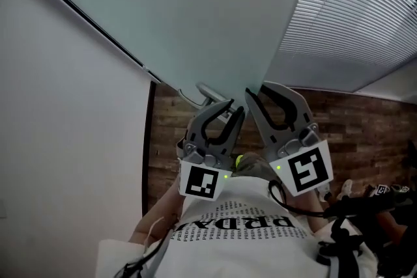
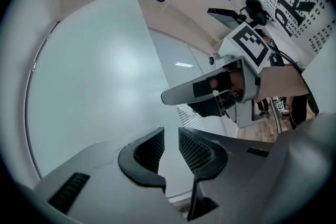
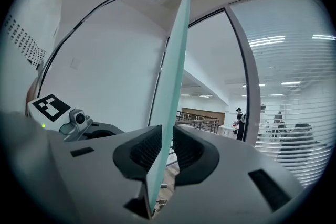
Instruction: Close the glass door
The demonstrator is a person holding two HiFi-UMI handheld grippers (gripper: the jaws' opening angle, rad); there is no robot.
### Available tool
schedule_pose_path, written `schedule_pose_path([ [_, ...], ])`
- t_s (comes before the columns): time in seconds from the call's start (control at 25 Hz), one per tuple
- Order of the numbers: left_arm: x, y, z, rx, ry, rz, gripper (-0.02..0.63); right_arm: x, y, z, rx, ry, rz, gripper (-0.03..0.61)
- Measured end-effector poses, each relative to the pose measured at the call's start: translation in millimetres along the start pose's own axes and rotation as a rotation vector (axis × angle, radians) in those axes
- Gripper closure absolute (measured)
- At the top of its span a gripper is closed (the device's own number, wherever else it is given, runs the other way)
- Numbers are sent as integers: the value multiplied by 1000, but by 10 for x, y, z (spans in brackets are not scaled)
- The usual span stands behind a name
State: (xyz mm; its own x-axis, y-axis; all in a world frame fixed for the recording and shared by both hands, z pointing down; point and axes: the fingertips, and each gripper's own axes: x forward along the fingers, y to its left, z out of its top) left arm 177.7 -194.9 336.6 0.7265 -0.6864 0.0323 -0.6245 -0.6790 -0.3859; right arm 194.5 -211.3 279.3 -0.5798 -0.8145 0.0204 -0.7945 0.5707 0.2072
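One glass door (image 1: 195, 3), frosted, fills the upper middle of the head view, its free edge slanting down to the two grippers. The right gripper (image 1: 256, 91) stands at that edge. In its own view the pane's edge (image 3: 176, 60) passes between the two jaws, which are clamped on it, one pad on each face of the glass. The left gripper (image 1: 236, 111) sits just beside the right one, on the door's broad face. Its own view shows two jaws (image 2: 170, 136) slightly apart, grasping nothing, with only the pale door surface (image 2: 105, 76) behind the gap. Two marker cubes are counted, one on each gripper: left (image 1: 201, 182), right (image 1: 306, 169). One chrome fitting (image 1: 207, 93) shows near the door's lower edge, just beyond the left jaws; its kind cannot be determined. One white wall (image 1: 65, 140) lies left of the door, one slatted blind (image 1: 358, 10) right of it, and a wood-pattern floor (image 1: 365, 120) below.
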Motion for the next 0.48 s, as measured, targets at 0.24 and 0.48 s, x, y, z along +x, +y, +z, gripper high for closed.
schedule_pose_path([
  [0.24, 750, 84, 115, -27, 56, 46, 531, 121, -764, -6, 37, -16, 46, 522],
  [0.48, 943, 57, 33, -35, 50, 183, 562, 87, -820, -158, 9, -29, 154, 525],
])
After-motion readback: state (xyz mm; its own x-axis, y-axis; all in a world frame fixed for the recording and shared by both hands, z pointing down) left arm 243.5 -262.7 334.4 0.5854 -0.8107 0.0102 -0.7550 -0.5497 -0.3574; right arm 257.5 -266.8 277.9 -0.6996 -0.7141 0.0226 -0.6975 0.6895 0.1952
